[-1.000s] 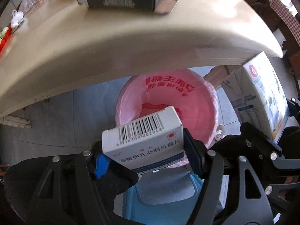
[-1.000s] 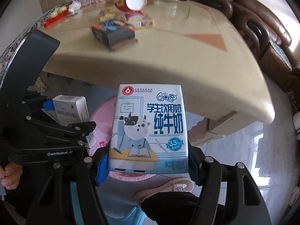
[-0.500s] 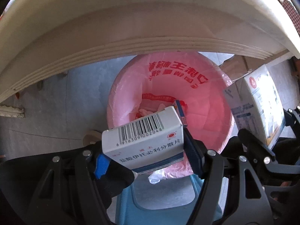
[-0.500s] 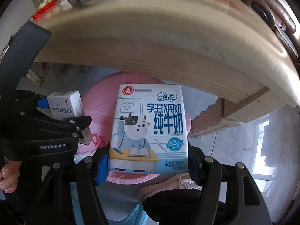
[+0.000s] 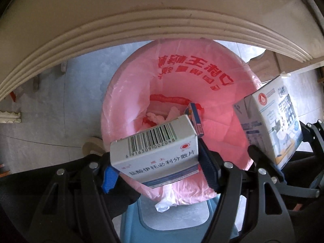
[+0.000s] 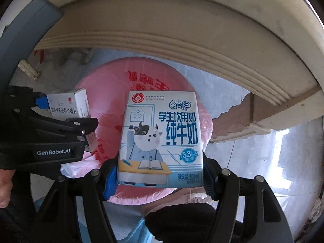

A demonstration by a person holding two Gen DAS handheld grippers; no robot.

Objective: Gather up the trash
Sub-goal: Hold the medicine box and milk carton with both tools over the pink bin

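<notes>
My left gripper [image 5: 158, 162] is shut on a white medicine box [image 5: 156, 149] with a barcode, held over the near rim of a bin lined with a pink bag [image 5: 202, 89]. My right gripper [image 6: 160, 174] is shut on a blue and white milk carton [image 6: 162, 139] with a cartoon cow, held over the same pink bag [image 6: 113, 81]. The carton also shows at the right of the left wrist view [image 5: 271, 125]. The medicine box also shows at the left of the right wrist view [image 6: 68, 105]. Crumpled trash and a small blue box [image 5: 195, 119] lie inside the bag.
The cream table edge [image 5: 141, 16] curves overhead just beyond the bin, also in the right wrist view [image 6: 202, 32]. A blue plastic stool [image 5: 178, 218] sits below the grippers. Grey tiled floor [image 5: 50, 109] surrounds the bin. A table leg [image 6: 243, 121] stands at the right.
Both grippers have dropped below the table edge and moved closer over the pink bag, each still holding its box. The tabletop items have left view.
</notes>
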